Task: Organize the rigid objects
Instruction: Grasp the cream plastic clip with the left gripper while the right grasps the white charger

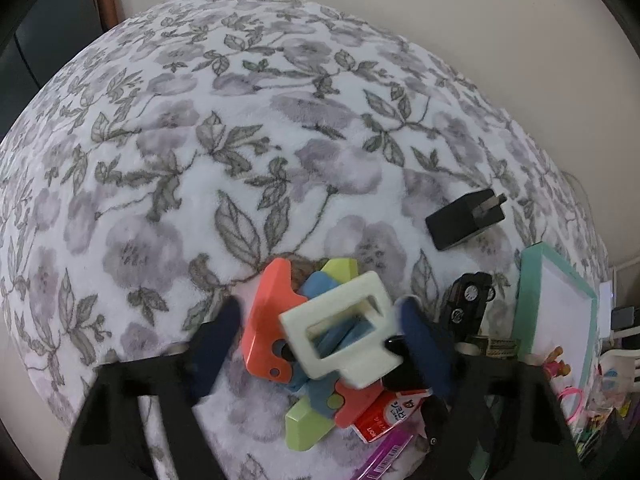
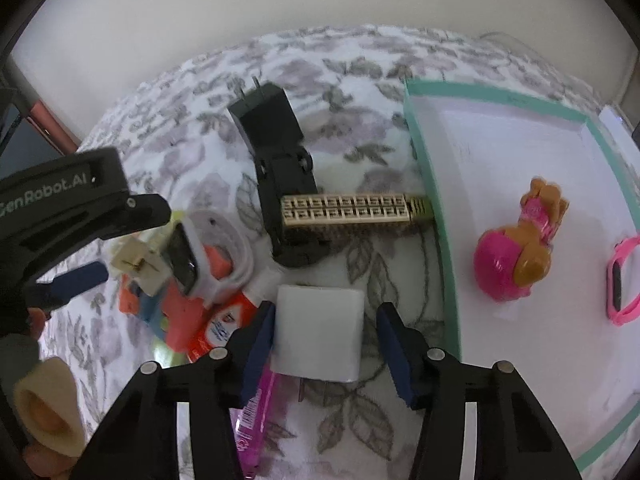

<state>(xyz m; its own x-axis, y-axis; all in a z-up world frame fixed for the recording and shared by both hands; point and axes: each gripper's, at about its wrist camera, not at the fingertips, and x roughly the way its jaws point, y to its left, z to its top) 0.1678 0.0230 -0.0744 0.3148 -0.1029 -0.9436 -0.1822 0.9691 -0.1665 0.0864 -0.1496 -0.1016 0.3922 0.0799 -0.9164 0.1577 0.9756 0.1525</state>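
Only my right view shows the teal-rimmed white box [image 2: 424,168] holding a pink toy figure [image 2: 516,256]; my right gripper [image 2: 326,336], pointing steeply down, brackets a white rectangular block [image 2: 318,332], one pad touching; my left gripper [image 1: 320,340] is spread around a cream plastic frame-shaped piece [image 1: 344,320] on the floral blanket [image 1: 240,140].

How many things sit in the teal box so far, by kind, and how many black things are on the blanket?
Toy dog on a pink ball, in box: 1
Pink watch, in box: 1
Black charger, on blanket: 1
Black toy car, on blanket: 1
Total: 4
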